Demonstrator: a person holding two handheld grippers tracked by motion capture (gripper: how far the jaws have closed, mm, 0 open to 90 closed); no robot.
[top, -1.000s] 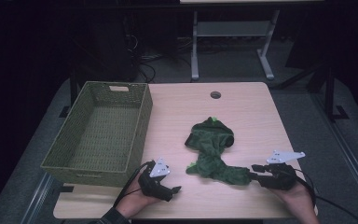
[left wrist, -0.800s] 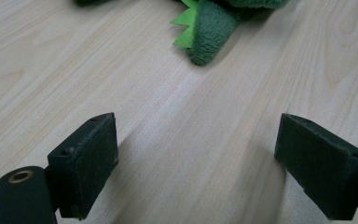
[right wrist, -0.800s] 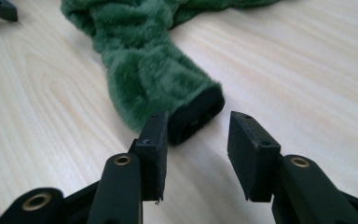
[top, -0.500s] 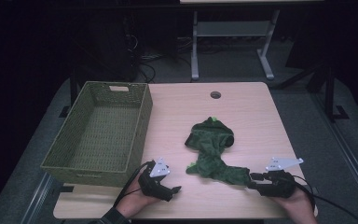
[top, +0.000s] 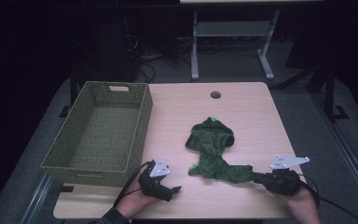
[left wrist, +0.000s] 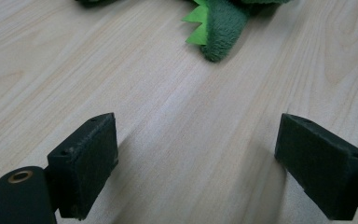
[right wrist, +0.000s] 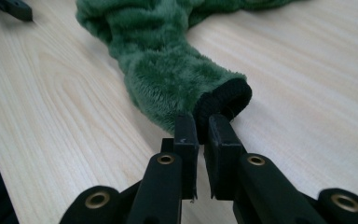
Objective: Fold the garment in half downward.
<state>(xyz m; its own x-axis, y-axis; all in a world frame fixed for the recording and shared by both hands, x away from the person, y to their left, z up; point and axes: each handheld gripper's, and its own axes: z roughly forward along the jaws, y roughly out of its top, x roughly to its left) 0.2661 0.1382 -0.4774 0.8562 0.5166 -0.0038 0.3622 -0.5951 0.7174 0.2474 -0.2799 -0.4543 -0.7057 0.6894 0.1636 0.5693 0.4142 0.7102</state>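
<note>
A green fleece garment (top: 212,144) with light green spikes lies crumpled on the wooden table (top: 251,116), one sleeve stretched toward the front right. My right gripper (top: 257,177) lies low at that sleeve's end. Its jaws have just been closing and now pinch the black cuff (right wrist: 228,95) of the green sleeve (right wrist: 158,60); in the right gripper view the right gripper (right wrist: 203,123) has its pads tight on the cuff's edge. My left gripper (top: 175,190) rests near the front edge, open, its left gripper view (left wrist: 198,126) showing bare wood between the jaws and a spiked garment tip (left wrist: 219,28) beyond.
A woven olive basket (top: 93,170) stands at the table's left, nothing visible inside. A round cable hole (top: 215,94) sits near the far edge. Bare wood lies between the basket and the garment. Dark floor and a white desk frame (top: 195,46) lie beyond.
The right gripper's jaws have closed onto the sleeve's cuff, and that hand has shifted slightly toward the garment. The left hand and the garment's body have stayed put.
</note>
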